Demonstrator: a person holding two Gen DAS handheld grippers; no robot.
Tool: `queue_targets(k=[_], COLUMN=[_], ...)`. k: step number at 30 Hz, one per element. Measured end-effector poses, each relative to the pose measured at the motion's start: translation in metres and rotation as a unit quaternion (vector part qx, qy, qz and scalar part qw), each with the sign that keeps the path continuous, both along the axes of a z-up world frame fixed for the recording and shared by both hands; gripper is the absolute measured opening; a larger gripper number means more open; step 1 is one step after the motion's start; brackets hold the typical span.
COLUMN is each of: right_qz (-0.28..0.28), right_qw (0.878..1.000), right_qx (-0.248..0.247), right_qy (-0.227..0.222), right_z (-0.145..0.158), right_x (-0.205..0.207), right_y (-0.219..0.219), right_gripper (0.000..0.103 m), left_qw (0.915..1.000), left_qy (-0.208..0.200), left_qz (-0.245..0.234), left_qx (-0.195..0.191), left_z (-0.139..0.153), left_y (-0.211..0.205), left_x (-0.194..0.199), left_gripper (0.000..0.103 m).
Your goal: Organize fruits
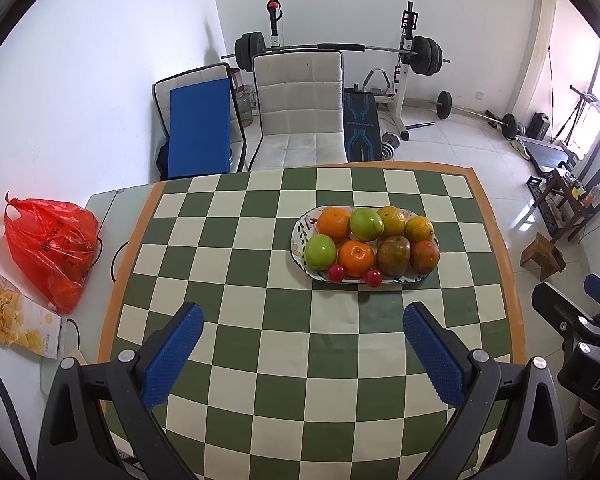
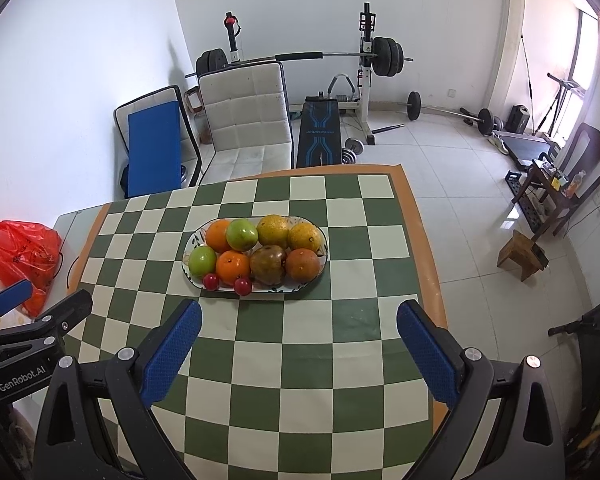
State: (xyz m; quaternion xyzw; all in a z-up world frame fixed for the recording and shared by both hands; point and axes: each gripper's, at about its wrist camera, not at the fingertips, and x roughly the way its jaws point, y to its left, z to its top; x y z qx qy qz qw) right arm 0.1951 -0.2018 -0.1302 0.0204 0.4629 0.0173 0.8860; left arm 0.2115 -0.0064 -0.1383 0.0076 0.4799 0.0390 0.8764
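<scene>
Two fisheye views, one from each of my grippers, look down on a table covered by a green-and-cream checkered cloth point(image 1: 260, 280) with an orange border. From large to small: the cloth fills the lower half of both views; a white padded chair point(image 1: 300, 108) stands at its far edge, with a weight bench point(image 2: 320, 132) and loaded barbell point(image 2: 300, 56) behind it against the wall. A red plastic bag point(image 1: 48, 248) lies on the bare tabletop left of the cloth, and a snack box point(image 1: 16, 320) lies just beside it, nearer to me.

My left gripper point(image 1: 302, 320) hovers over the near part of the cloth, its blue-padded jaws spread wide with nothing between them. My right gripper point(image 2: 299, 318) is likewise released and empty, its jaws parted above the cloth, close to the plate's near rim. In the right wrist view, the left gripper's black body shows at the far left.

An oval patterned plate point(image 1: 300, 240) sits on the cloth, toward its far side. It holds the fruits packed together in two rows: orange citrus point(image 1: 334, 222), two green apples point(image 1: 320, 251), yellowish citrus point(image 1: 392, 220), and a brownish fruit point(image 1: 394, 255). Smallest, two red fruits point(image 1: 336, 273) rest on the plate's near rim.
</scene>
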Motion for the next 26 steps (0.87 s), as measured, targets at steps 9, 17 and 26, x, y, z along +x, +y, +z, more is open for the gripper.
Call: queue_targets(k=[9, 17, 26], right_qz=[0.000, -0.002, -0.003], right_qw=[1.000, 1.000, 1.000], right_qx=[0.000, 0.001, 0.001], right_qy=[0.001, 0.002, 0.001], right_z=[-0.0007, 0.0017, 0.0035], right_x=[-0.0005, -0.0005, -0.0003], right_y=[-0.0008, -0.0014, -0.0015], right_gripper=[0.100, 0.100, 0.100], left_qw=[1.0000, 1.0000, 1.0000], left_qy=[0.001, 0.000, -0.007], left_qz=[-0.001, 0.000, -0.006], left_qx=[-0.002, -0.001, 0.003], left_z=[0.0007, 0.0004, 0.0058], left_y=[-0.0005, -0.0007, -0.0022], left_x=[0.0006, 0.0000, 0.0038], left_gripper=[0.102, 0.102, 0.102])
